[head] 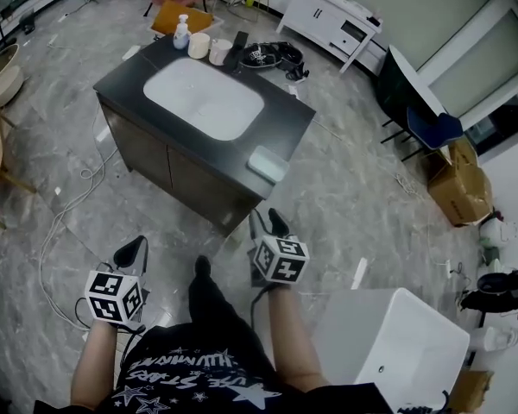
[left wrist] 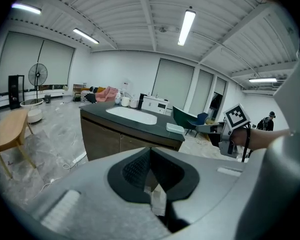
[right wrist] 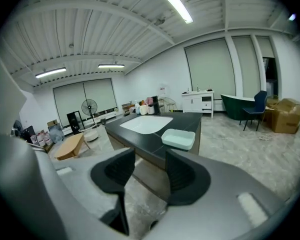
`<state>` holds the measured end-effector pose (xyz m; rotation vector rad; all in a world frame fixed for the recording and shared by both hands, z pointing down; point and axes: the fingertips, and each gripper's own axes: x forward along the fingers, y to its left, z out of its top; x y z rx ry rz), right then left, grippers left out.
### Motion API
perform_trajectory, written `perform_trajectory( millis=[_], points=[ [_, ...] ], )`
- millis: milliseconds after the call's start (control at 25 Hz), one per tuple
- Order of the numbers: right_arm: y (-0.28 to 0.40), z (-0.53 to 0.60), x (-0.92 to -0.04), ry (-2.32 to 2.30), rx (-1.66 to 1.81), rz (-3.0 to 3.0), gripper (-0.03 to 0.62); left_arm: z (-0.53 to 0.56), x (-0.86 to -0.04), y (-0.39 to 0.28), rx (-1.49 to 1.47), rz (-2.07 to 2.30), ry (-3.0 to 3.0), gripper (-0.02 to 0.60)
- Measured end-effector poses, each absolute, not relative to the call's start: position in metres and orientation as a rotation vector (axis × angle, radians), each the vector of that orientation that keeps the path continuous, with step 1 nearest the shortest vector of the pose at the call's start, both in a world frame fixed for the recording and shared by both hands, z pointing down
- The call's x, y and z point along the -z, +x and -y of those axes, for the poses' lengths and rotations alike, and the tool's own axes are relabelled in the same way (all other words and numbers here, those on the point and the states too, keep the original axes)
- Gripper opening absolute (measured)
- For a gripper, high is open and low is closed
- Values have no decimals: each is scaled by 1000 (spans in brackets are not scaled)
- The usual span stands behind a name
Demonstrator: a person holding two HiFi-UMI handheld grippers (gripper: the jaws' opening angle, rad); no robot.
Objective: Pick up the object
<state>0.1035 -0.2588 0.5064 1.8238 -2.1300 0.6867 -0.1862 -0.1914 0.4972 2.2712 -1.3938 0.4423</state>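
A pale green shallow tray (head: 268, 163) lies on the near right corner of a dark vanity counter (head: 285, 119) with a white inset basin (head: 204, 99). My right gripper (head: 268, 223) hangs open and empty over the floor just in front of that corner. In the right gripper view the tray (right wrist: 178, 138) sits beyond the parted jaws of the right gripper (right wrist: 150, 160). My left gripper (head: 131, 250) is lower left, off the counter, jaws shut on nothing. In the left gripper view the tips of the left gripper (left wrist: 150, 151) meet, and the tray (left wrist: 174, 128) is far ahead.
At the counter's far end stand a soap dispenser (head: 182, 33), two cups (head: 209, 48) and dark items (head: 272, 55). A white tub (head: 397, 348) is by my right side. A cable (head: 69, 205) trails on the floor at left. A cardboard box (head: 457, 184) and a blue chair (head: 436, 128) stand at right.
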Motion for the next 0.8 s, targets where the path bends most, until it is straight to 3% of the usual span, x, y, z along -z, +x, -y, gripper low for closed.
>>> perform_trajectory(
  millis=[800],
  points=[
    [225,407,-567,1934,-902,1838,188,381,-503,-58,-554,1208,2362,8]
  ],
)
